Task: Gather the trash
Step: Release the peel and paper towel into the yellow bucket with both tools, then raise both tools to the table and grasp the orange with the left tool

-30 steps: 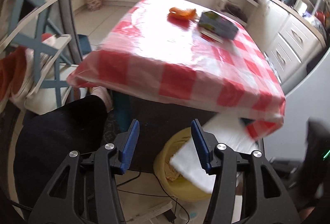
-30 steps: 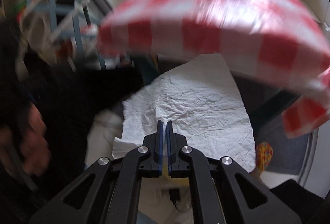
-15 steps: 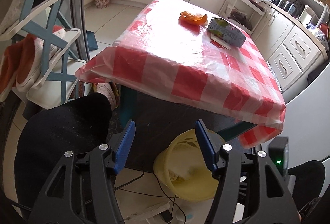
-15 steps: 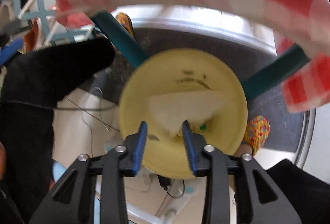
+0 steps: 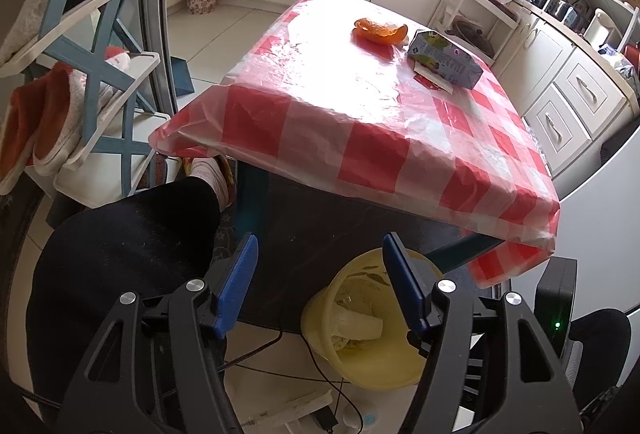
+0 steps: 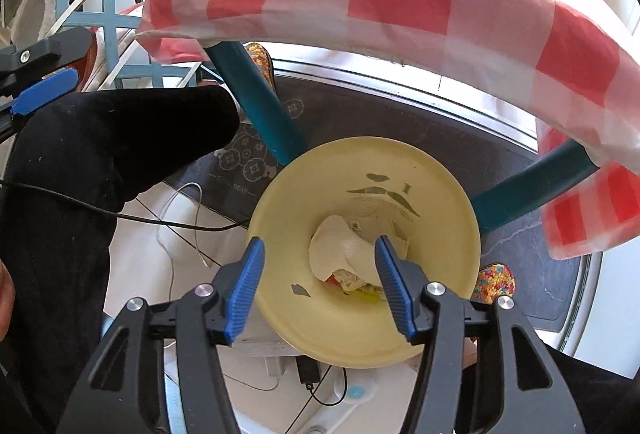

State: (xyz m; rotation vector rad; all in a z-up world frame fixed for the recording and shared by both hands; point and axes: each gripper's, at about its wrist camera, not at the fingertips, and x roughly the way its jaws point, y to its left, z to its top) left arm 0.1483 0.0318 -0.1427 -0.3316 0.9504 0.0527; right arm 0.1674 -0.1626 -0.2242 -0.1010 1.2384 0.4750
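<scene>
A yellow trash bin (image 6: pixel 432 218) stands on the floor under the table's near edge; it also shows in the left wrist view (image 5: pixel 380 362). A white paper napkin (image 6: pixel 340 250) lies inside it on other scraps. My right gripper (image 6: pixel 320 254) is open and empty right above the bin. My left gripper (image 5: pixel 320 254) is open and empty, low in front of the table. An orange peel (image 5: pixel 378 30) and a juice carton (image 5: pixel 444 64) lie on the far part of the red-checked tablecloth (image 5: pixel 360 138).
The person's black-clad leg (image 5: pixel 120 242) is at the left beside a teal table leg (image 6: pixel 256 102). A blue and white rack (image 5: pixel 100 46) with cloths stands at the left. Cables (image 6: pixel 160 222) run over the floor. Kitchen cabinets (image 5: pixel 568 102) line the right.
My right gripper was shut on the white napkin in front of the table. It has moved over the bin, opened and let go; the napkin now lies in the bin.
</scene>
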